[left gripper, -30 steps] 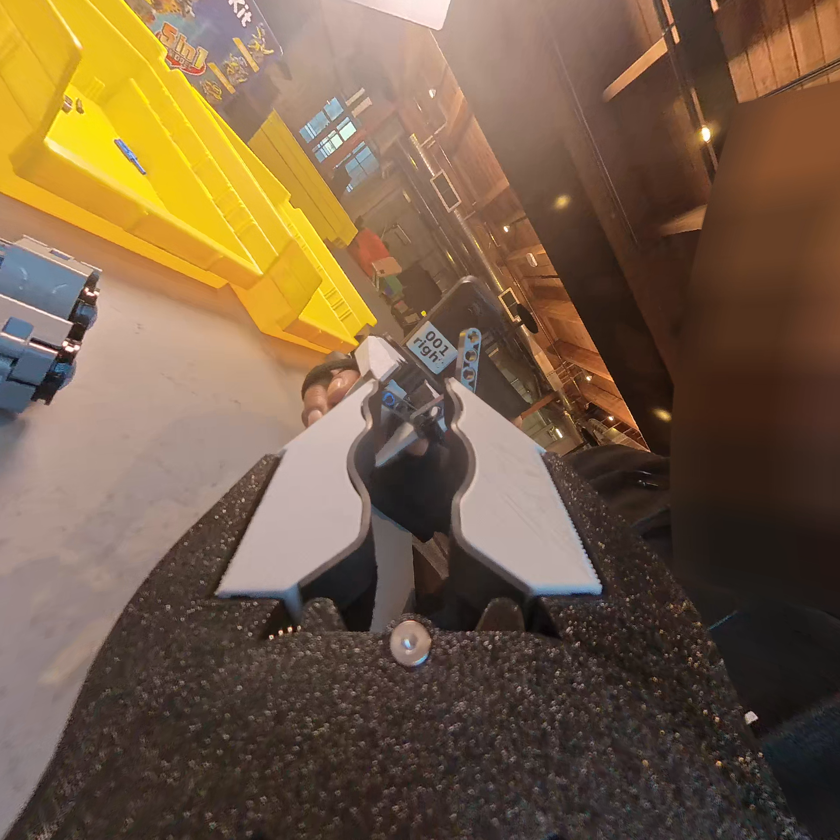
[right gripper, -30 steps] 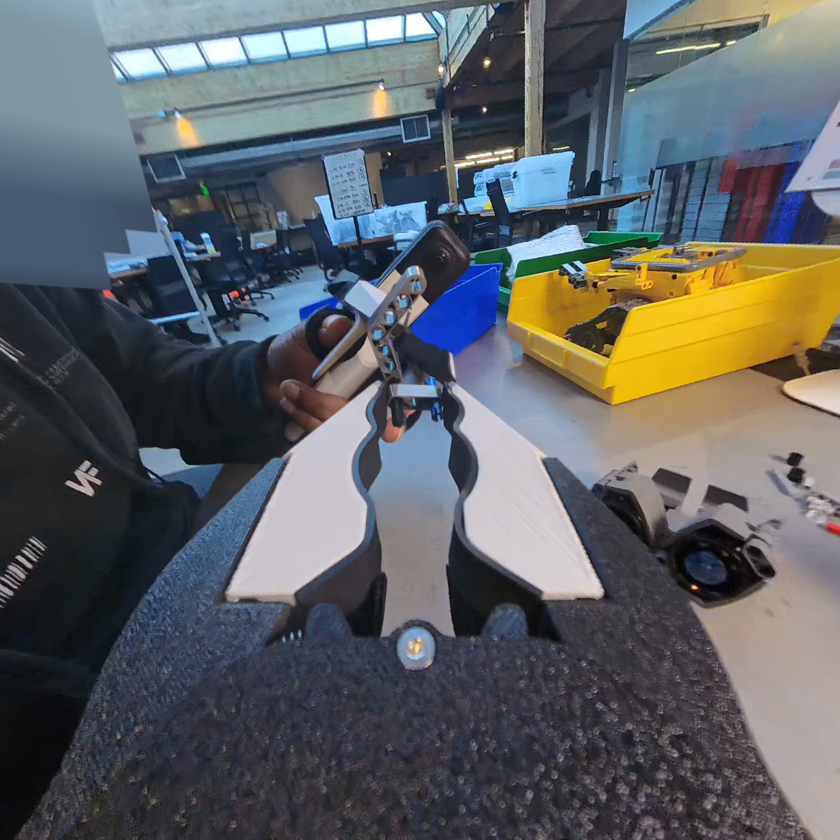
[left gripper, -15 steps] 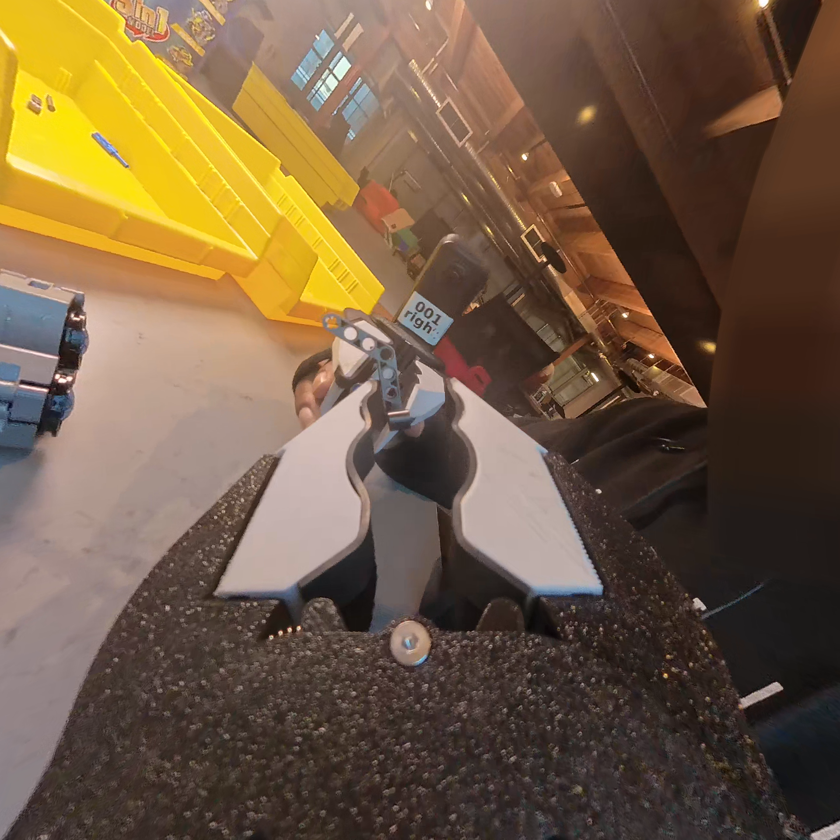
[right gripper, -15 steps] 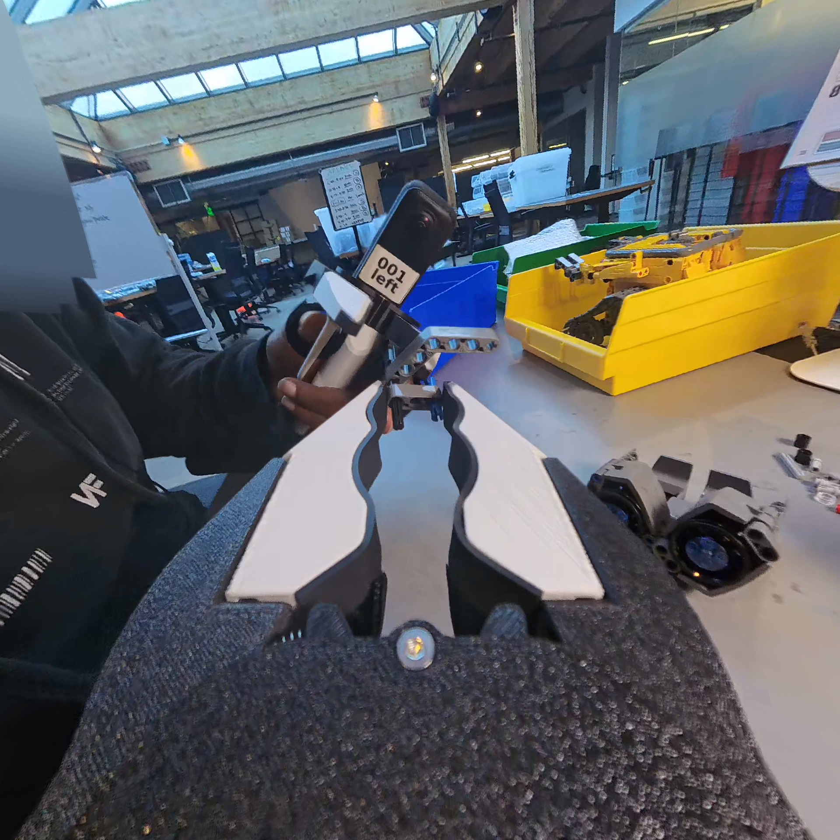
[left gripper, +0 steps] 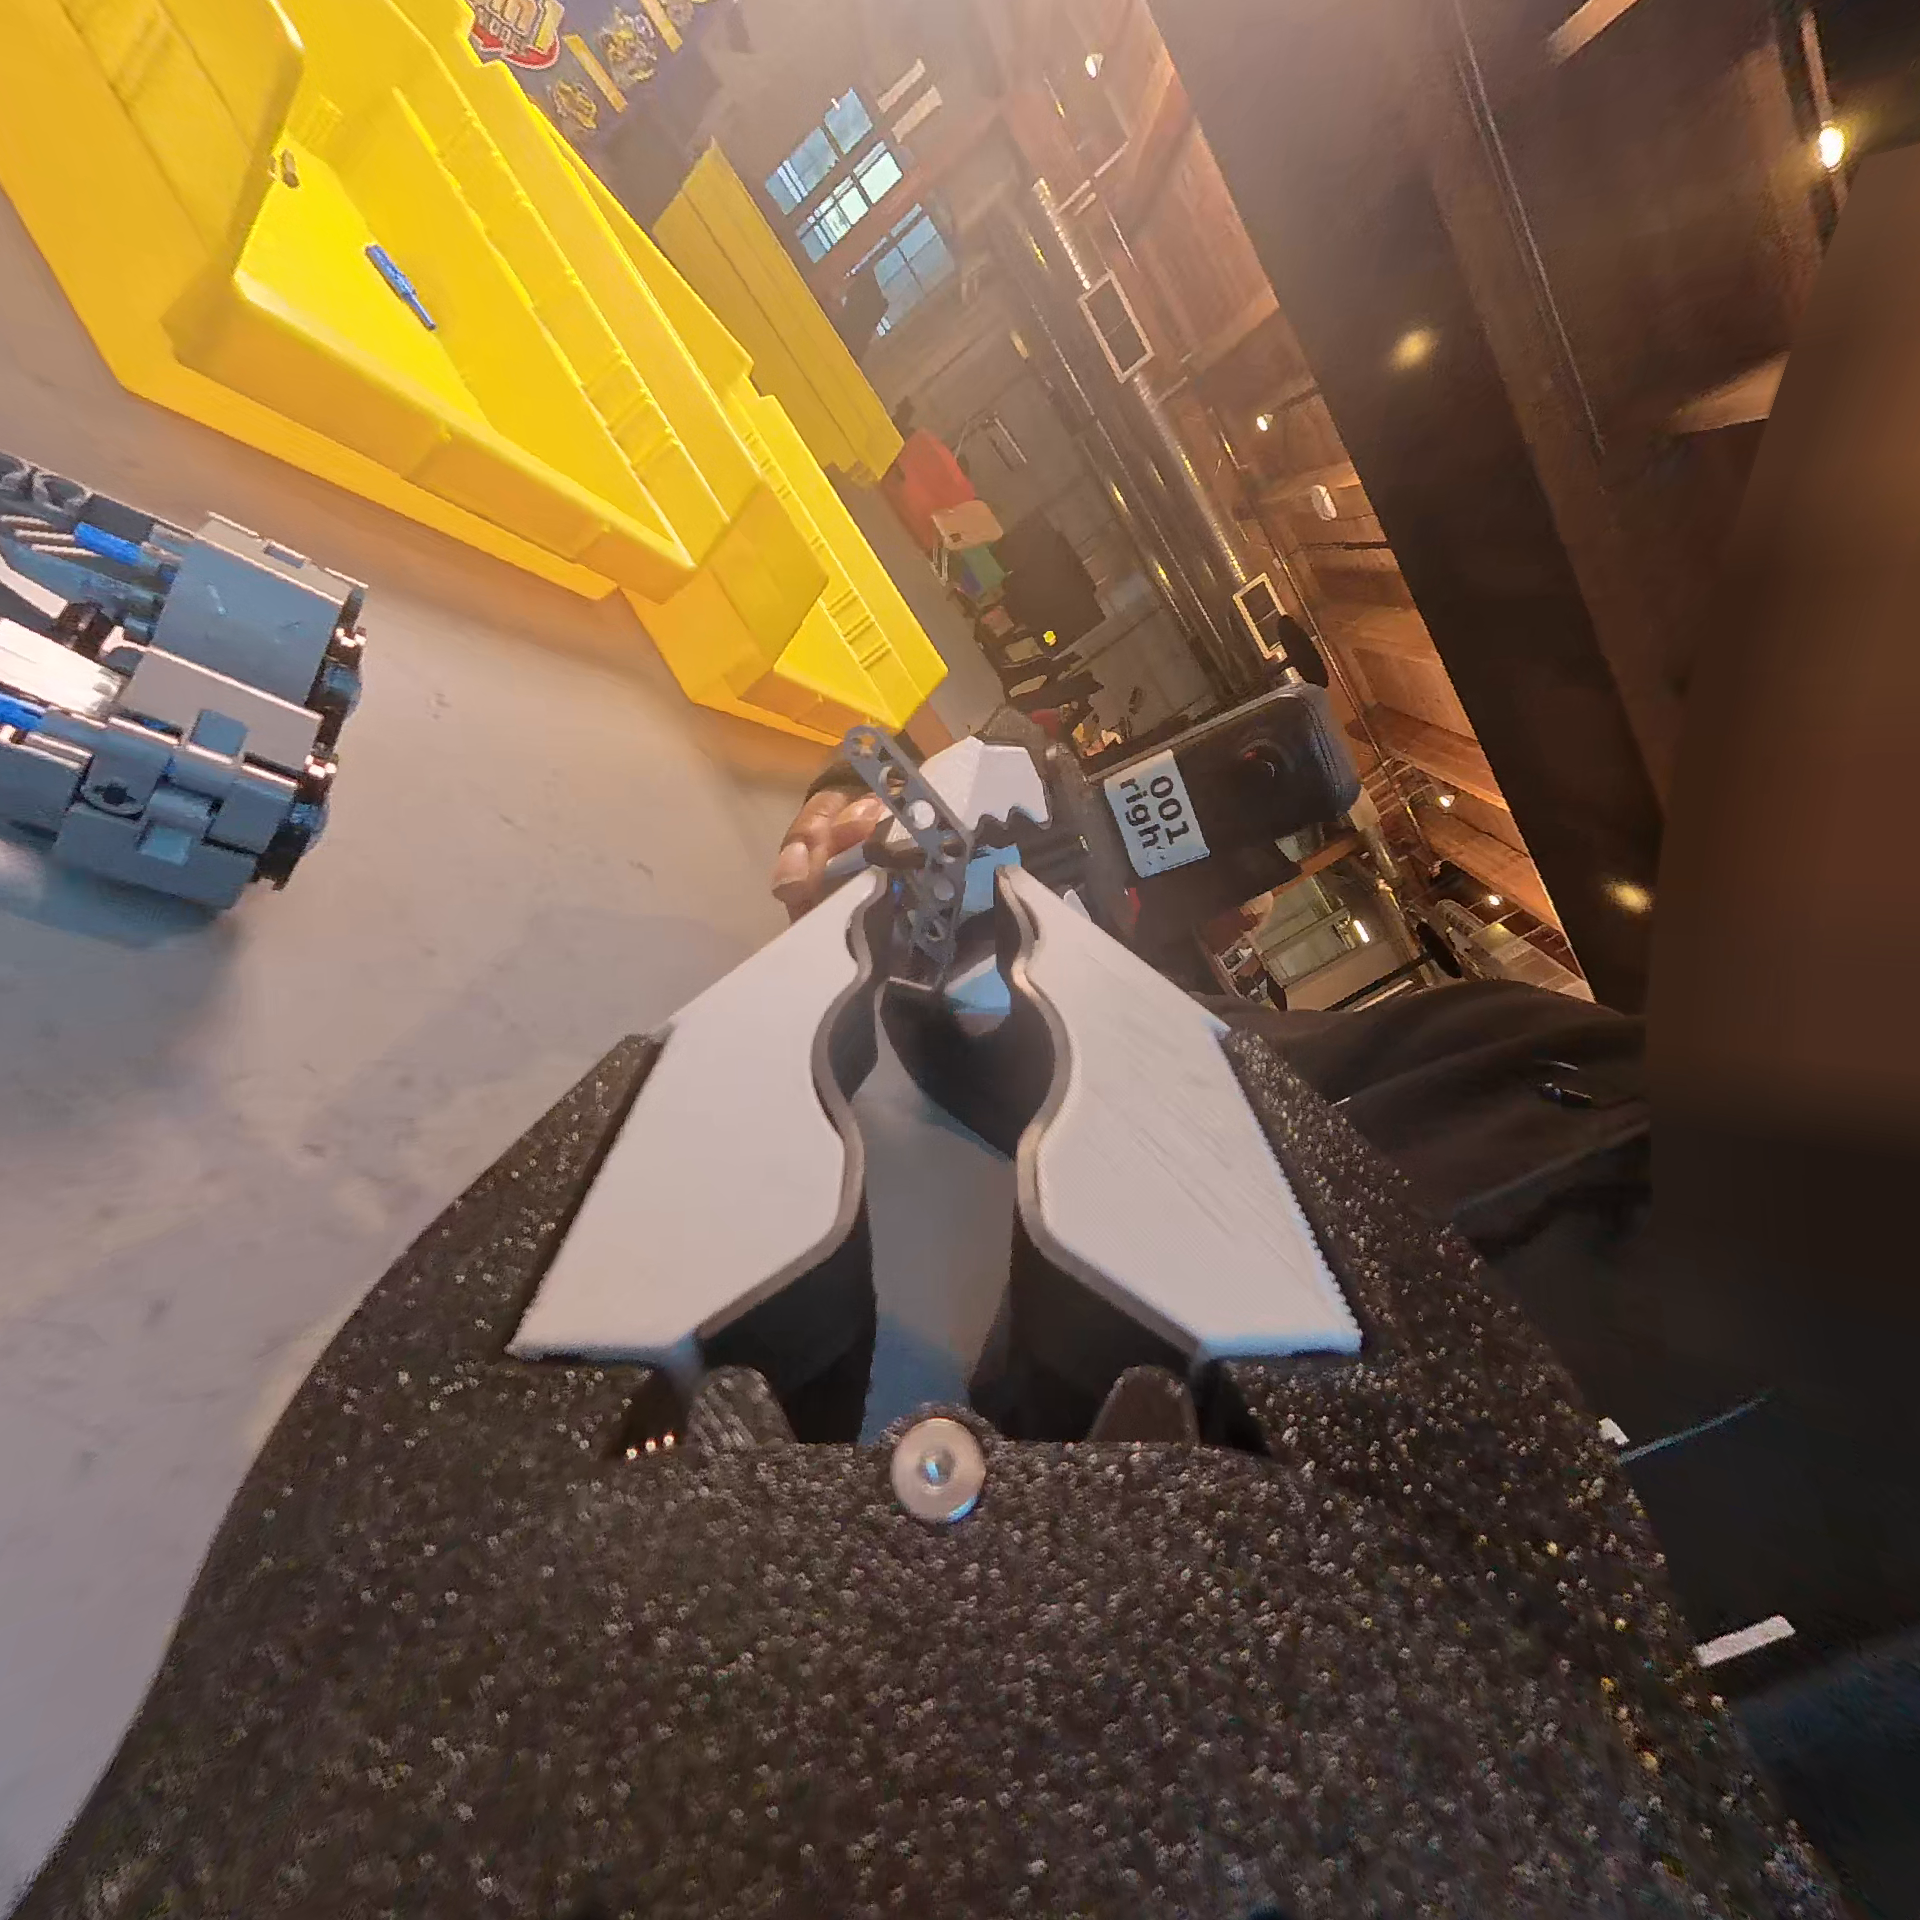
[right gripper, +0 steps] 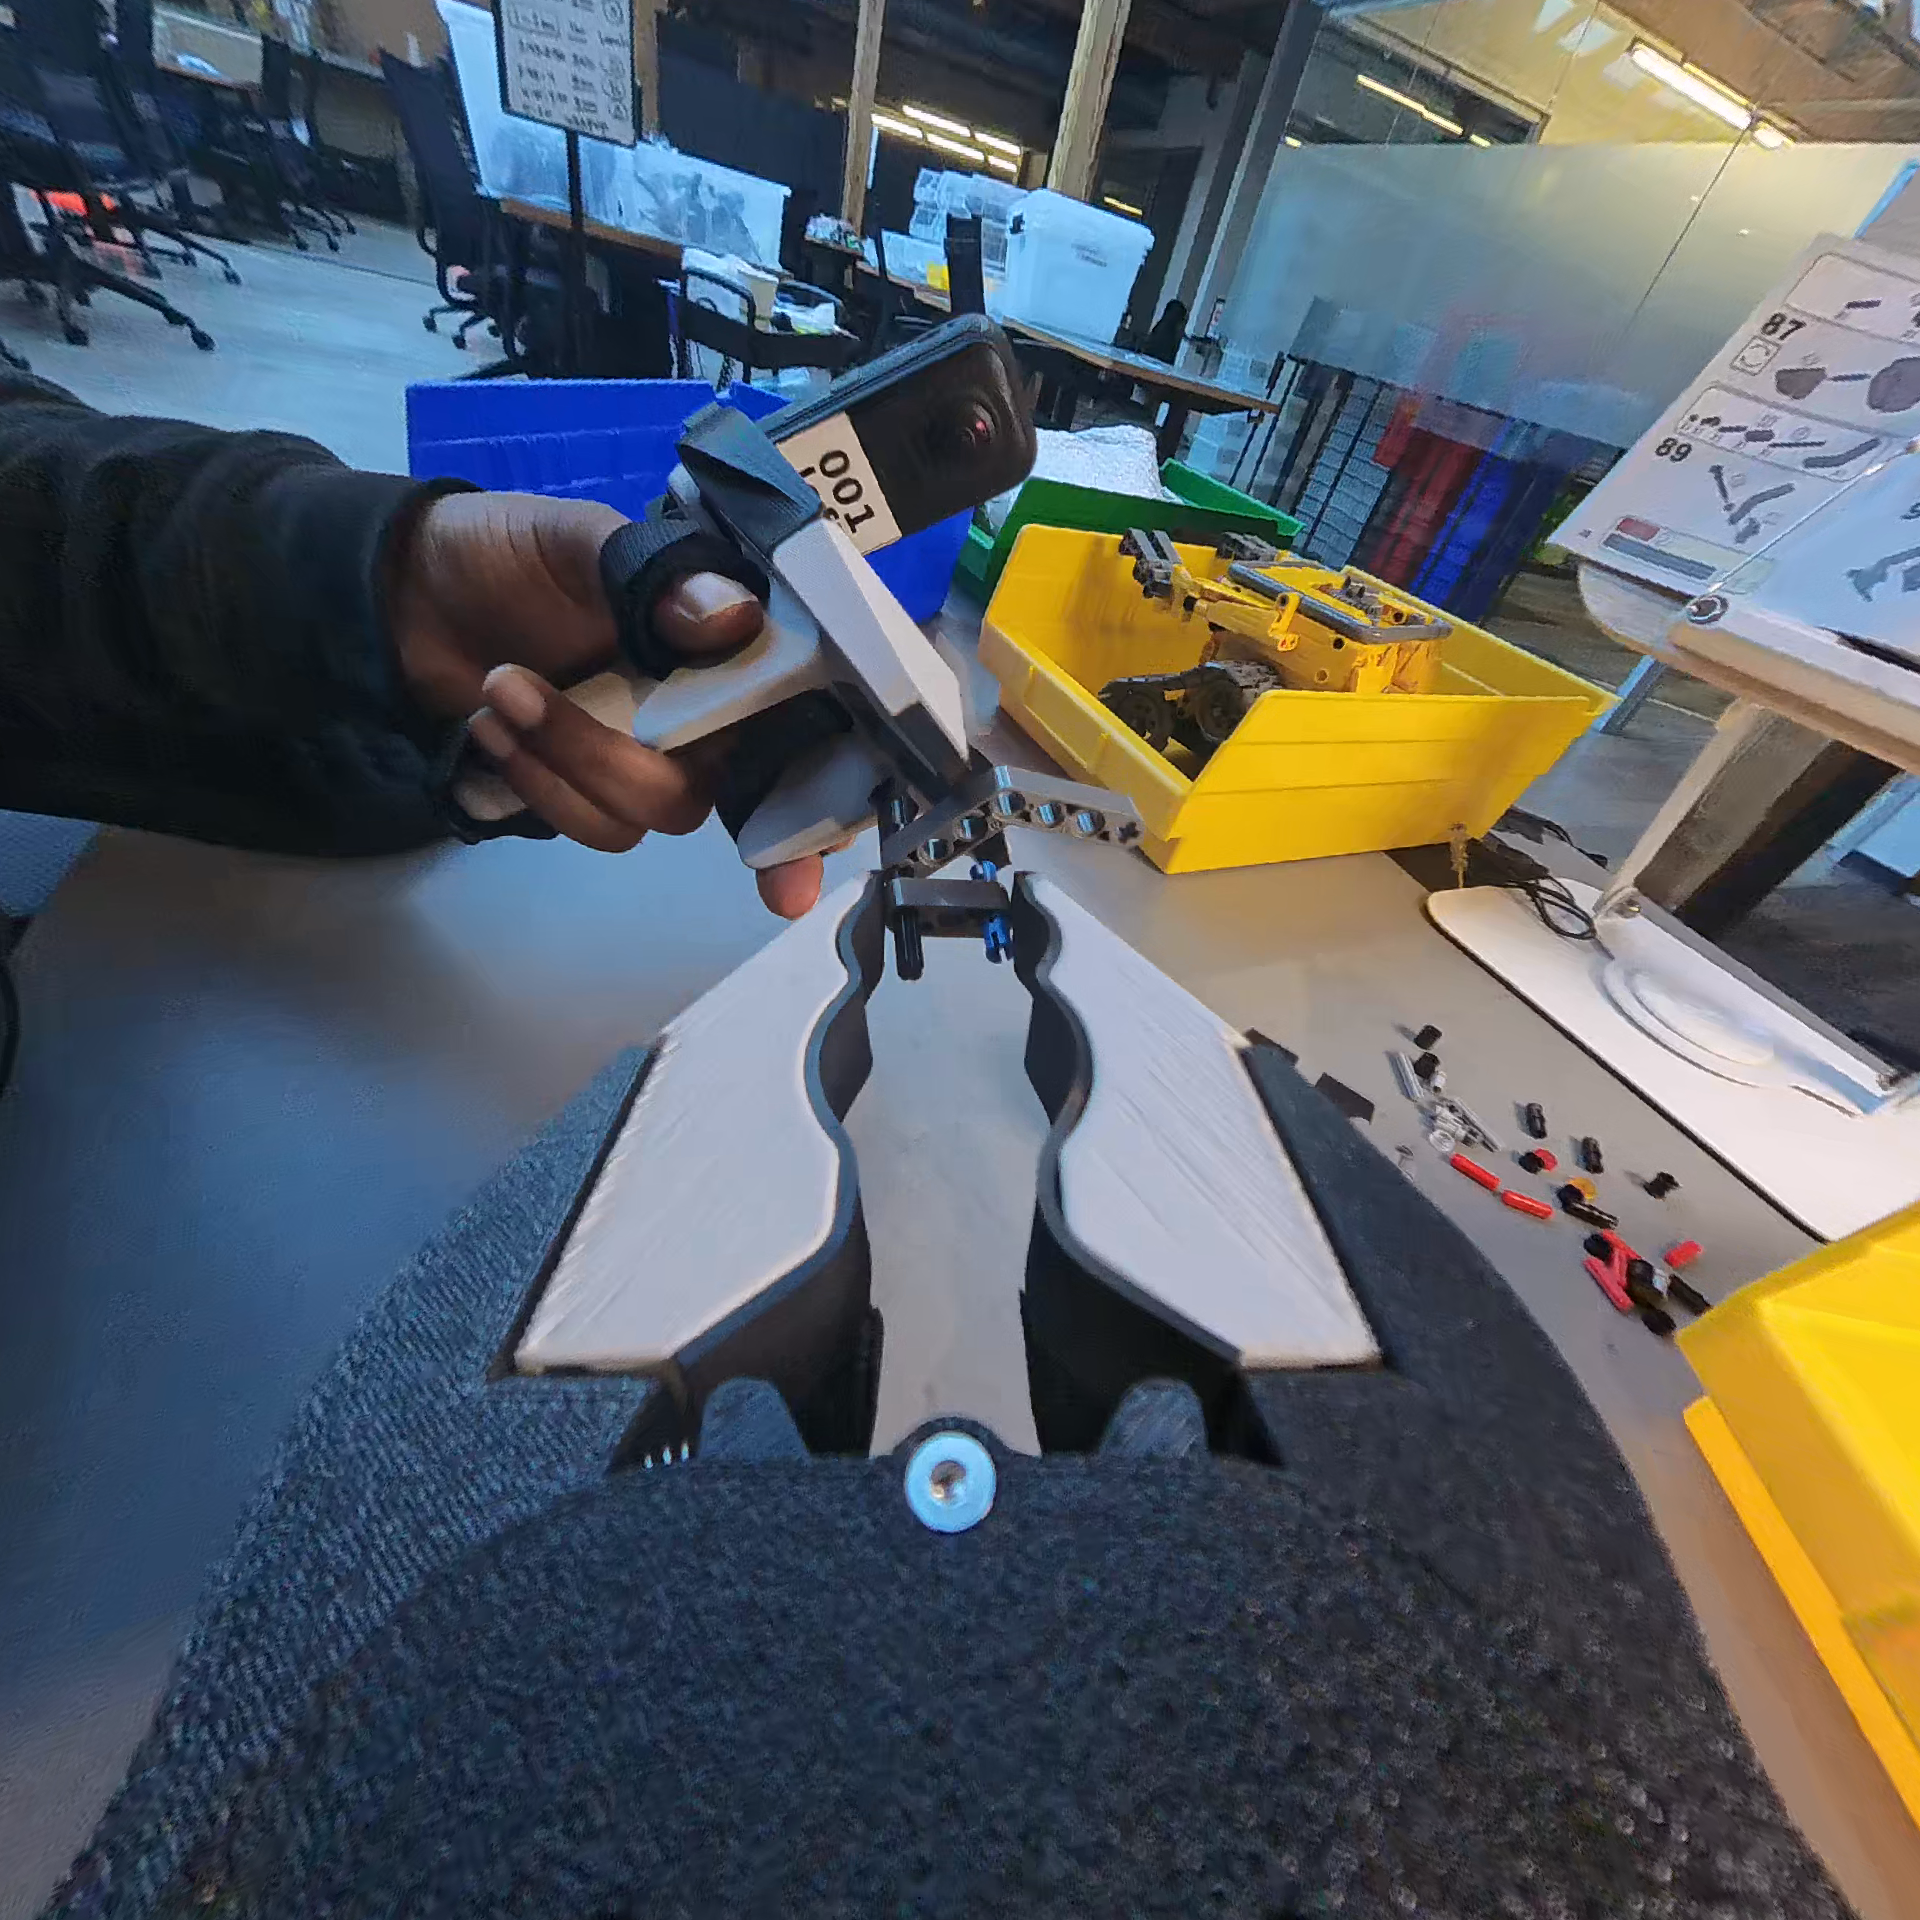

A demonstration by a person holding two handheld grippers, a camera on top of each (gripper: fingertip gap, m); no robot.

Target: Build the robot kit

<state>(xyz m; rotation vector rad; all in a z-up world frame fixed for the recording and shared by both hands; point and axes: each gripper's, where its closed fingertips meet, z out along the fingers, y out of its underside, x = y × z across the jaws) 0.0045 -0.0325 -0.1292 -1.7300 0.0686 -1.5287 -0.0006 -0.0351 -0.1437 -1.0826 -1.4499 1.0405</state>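
since half a second ago the grey perforated beam (right gripper: 1023, 816) has swung from level above the right gripper's tips to a slant, and the left gripper's camera, then pointing up, now lies tilted over toward the right; the view has dropped to show more of the table (right gripper: 416, 997);

nearest, the right gripper (right gripper: 948, 914) has its jaws drawn close and clamped on a small black connector piece (right gripper: 943, 912) with a blue pin at one end; just above it, touching or nearly so (hard to tell at this angle), hangs the beam, pinched at its left end in the closed tips of the left gripper (right gripper: 914, 774), which a hand (right gripper: 551, 644) in a dark sleeve holds; in the left wrist view the left gripper (left gripper: 940, 914) shows its jaws nearly together on the beam (left gripper: 914, 831), with the right gripper's camera (left gripper: 1236, 790) beyond; both cameras bear a white printed label;

on the table to the right lie small loose red and black pins (right gripper: 1558, 1195); a grey brick-built assembly (left gripper: 187, 727) rests left in the left wrist view; farther off, a yellow bin (right gripper: 1299, 769) holds a yellow tracked model (right gripper: 1247, 634); a printed instruction sheet (right gripper: 1787, 436) stands on a white stand; behind are a green bin (right gripper: 1143, 509) and a blue bin (right gripper: 561, 436).
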